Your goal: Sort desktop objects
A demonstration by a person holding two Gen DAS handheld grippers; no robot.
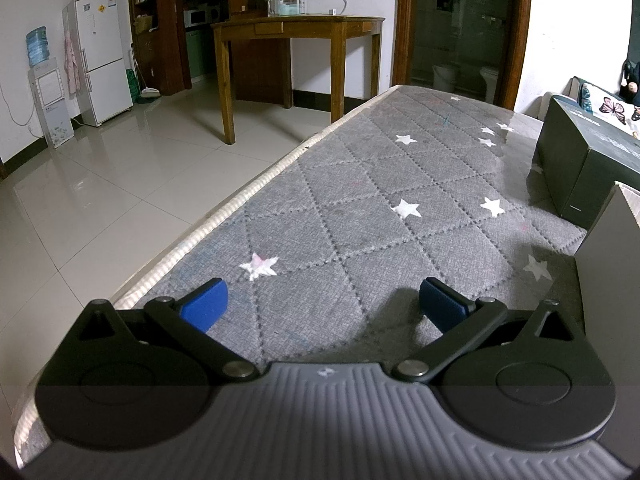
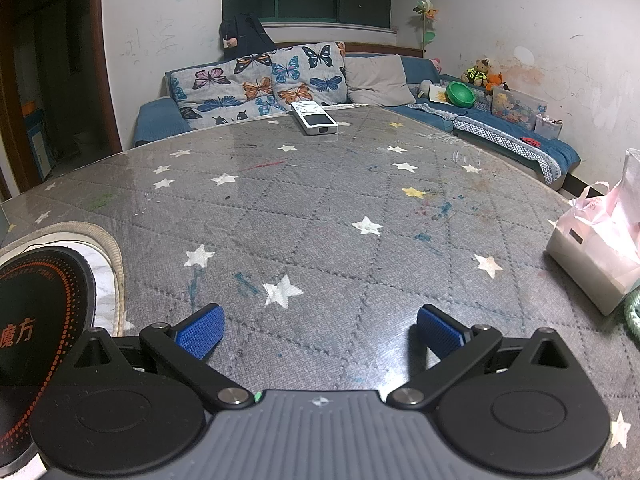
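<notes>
My left gripper (image 1: pixel 324 304) is open just above the grey star-patterned table cover (image 1: pixel 360 200), with nothing between its blue pads. A dark box (image 1: pixel 580 160) lies at the right, and the corner of a grey box (image 1: pixel 608 232) sits nearer. In the right wrist view my right gripper (image 2: pixel 320 332) is open too, empty, low over the same cover (image 2: pixel 320 208). A white remote control (image 2: pixel 314 118) lies at the table's far edge. A black round item with orange characters (image 2: pixel 40 320) rests at the left, and a pink-and-white tissue pack (image 2: pixel 600 248) at the right.
The table's left edge (image 1: pixel 208 224) drops to a tiled floor with a wooden desk (image 1: pixel 296 32) and a fridge (image 1: pixel 100 56) beyond. A sofa with butterfly cushions (image 2: pixel 260 84) runs behind the table. A green cord (image 2: pixel 632 312) shows at the far right.
</notes>
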